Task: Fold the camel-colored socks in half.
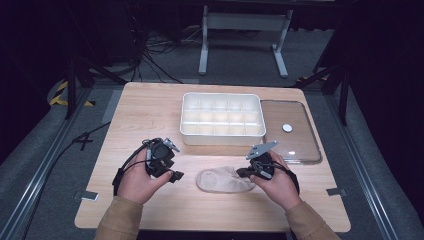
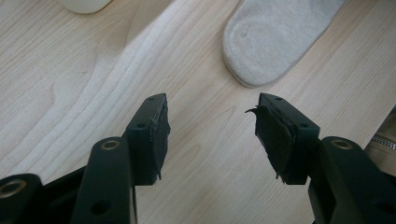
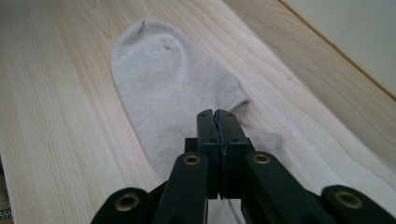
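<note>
Right claw (image 3: 217, 116) pinched together over sock (image 3: 163, 74), left claw (image 2: 208, 123) spread wide, empty.

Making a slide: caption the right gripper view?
Right gripper, jaws shut, over a beige sock lying flat on the wooden table.

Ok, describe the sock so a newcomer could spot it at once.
Start at the wooden table and find the white divided tray near its middle. Nearer the person than the tray, between the two grippers, lies the sock, flat on the wood. It is the one soft, beige cloth thing there; its neighbours are hard plastic.
</note>
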Action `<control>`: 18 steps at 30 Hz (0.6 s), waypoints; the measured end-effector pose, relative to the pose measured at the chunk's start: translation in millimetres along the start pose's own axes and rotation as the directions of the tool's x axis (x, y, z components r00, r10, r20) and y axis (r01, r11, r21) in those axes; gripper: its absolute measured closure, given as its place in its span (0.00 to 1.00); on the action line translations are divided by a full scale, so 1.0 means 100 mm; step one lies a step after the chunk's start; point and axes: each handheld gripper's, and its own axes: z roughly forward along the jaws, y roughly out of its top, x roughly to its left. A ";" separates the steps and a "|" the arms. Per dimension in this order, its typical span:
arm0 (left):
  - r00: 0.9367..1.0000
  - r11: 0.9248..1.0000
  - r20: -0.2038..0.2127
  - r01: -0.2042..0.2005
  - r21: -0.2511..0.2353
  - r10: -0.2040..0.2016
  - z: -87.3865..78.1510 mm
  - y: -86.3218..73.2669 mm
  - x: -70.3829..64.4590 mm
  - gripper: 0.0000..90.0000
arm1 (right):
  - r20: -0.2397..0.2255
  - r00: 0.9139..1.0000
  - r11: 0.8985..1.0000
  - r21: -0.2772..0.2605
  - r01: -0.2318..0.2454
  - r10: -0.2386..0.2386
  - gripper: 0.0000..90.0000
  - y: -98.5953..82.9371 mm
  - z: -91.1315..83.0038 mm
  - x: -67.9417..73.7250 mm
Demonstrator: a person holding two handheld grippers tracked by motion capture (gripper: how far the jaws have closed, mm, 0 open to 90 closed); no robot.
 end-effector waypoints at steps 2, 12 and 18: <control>1.000 1.000 -0.002 -0.001 0.005 0.001 0.00 0.01 -0.01 0.50 | -0.010 1.000 1.000 -0.004 0.001 -0.001 1.00 0.01 0.03 0.02; 1.000 1.000 0.010 -0.001 0.008 0.001 0.05 0.02 -0.02 0.49 | -0.052 0.999 1.000 -0.020 -0.002 0.001 1.00 0.05 0.20 0.14; 1.000 1.000 0.018 -0.001 0.016 0.001 0.11 0.03 -0.04 0.50 | -0.063 0.998 1.000 0.002 0.007 -0.007 1.00 0.05 0.32 0.21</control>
